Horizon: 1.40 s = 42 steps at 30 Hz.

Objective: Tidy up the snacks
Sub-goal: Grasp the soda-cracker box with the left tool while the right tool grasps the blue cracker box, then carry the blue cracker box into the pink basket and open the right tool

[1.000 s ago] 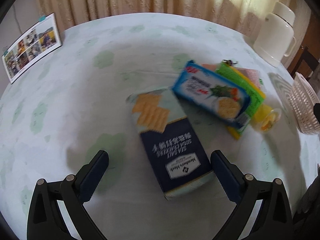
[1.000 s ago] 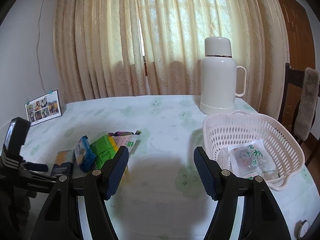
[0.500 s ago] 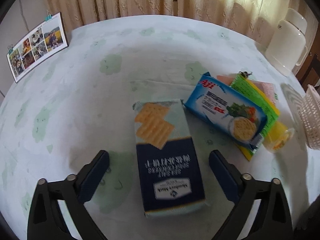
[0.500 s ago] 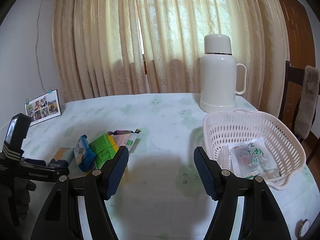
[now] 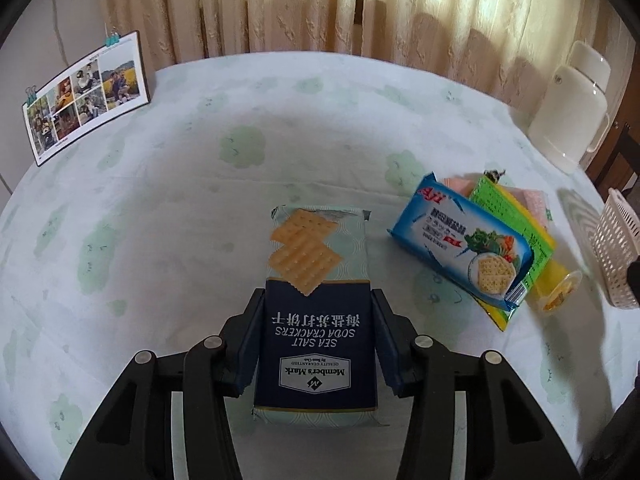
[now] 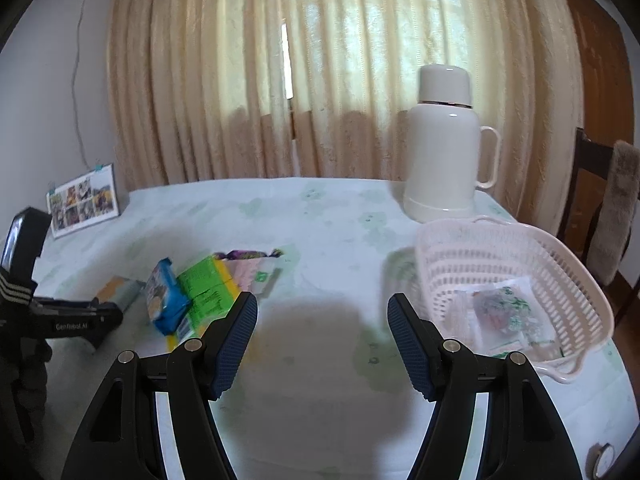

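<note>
Navy cracker pack point(image 5: 316, 344) clamped after left gripper point(image 5: 316, 344) jaws closed, right gripper point(image 6: 322, 344) jaws apart, basket point(image 6: 560, 264) packet blurred

A round table point(image 5: 168, 216) under a pale cloth with green blotches carries everything. Near the middle lies a cracker box point(image 5: 316, 308); to its right a blue cracker packet point(image 5: 460, 248) leans on a small heap of green, yellow and pink packets point(image 5: 516, 216). A photo stand point(image 5: 86, 94) sits far left, a white flask point(image 6: 448, 144) far right, a pale basket point(image 6: 516, 264) near right.
</note>
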Available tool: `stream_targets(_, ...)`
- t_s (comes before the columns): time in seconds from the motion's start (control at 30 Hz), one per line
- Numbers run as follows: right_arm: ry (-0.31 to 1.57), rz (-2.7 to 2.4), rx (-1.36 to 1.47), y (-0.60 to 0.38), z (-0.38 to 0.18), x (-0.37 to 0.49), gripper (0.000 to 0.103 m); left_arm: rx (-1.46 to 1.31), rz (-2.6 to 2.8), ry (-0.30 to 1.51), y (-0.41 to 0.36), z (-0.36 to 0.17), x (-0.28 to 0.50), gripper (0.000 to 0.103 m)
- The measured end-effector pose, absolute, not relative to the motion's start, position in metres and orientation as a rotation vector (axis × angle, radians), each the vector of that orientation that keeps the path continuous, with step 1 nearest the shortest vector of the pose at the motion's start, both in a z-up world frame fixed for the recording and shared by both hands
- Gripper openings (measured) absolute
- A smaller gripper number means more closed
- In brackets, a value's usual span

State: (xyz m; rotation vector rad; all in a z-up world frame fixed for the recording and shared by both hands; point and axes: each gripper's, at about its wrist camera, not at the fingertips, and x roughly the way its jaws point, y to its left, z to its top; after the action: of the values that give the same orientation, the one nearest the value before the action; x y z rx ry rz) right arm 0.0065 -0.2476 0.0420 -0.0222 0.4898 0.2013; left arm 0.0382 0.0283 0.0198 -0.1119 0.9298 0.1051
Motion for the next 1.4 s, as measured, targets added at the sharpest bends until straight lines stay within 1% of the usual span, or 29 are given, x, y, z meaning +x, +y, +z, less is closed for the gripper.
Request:
stream_targets(0.17, 0.523, 0.344, -0.147, -0.201, 0.049, 0.012, 0.069, -0.151, 0.1, 0.881, 0.039, 0.029, 0.031, 0.046)
stream_targets(0.33, 0.568, 0.455, -0.311, -0.149, 0.04, 0.021, 0.069, -0.186, 0.103, 0.87, 0.049, 0.029, 0.028, 0.046)
stream_targets(0.47, 0.601, 0.495, -0.386, -0.117, 0.031, 0.029, 0.069, -0.208, 0.103, 0.865, 0.055, 0.03, 0.024, 0.046)
stream_targets(0.67, 0.653, 0.499, -0.504, -0.083, 0.017, 0.048, 0.068, -0.23, 0.105, 0.85, 0.061, 0.034, 0.018, 0.046)
stream_targets(0.9, 0.692, 0.481, -0.567, -0.067, 0.004, 0.063, 0.068, -0.247, 0.088, 0.843, 0.066, 0.037, 0.016, 0.046)
stream_targets(0.97, 0.702, 0.478, -0.575, -0.065, 0.001, 0.066, 0.056, -0.247, 0.084, 0.844, 0.066, 0.036, 0.016, 0.046)
stream_targets(1.03, 0.691, 0.466, -0.576, -0.064, 0.001, 0.065, 0.053, -0.247, 0.081, 0.844, 0.067, 0.036, 0.016, 0.046)
stream_targets(1.07, 0.691, 0.464, -0.574, -0.064, 0.001, 0.064, 0.05, -0.247, 0.082, 0.844, 0.067, 0.036, 0.016, 0.046)
stream_targets(1.17, 0.682, 0.475, -0.543, -0.065, 0.005, 0.06, 0.047, -0.248, 0.083, 0.843, 0.067, 0.036, 0.015, 0.046)
stream_targets(1.4, 0.611, 0.467, -0.387, -0.089, 0.033, 0.051, 0.047, -0.248, 0.079, 0.844, 0.068, 0.036, 0.015, 0.046)
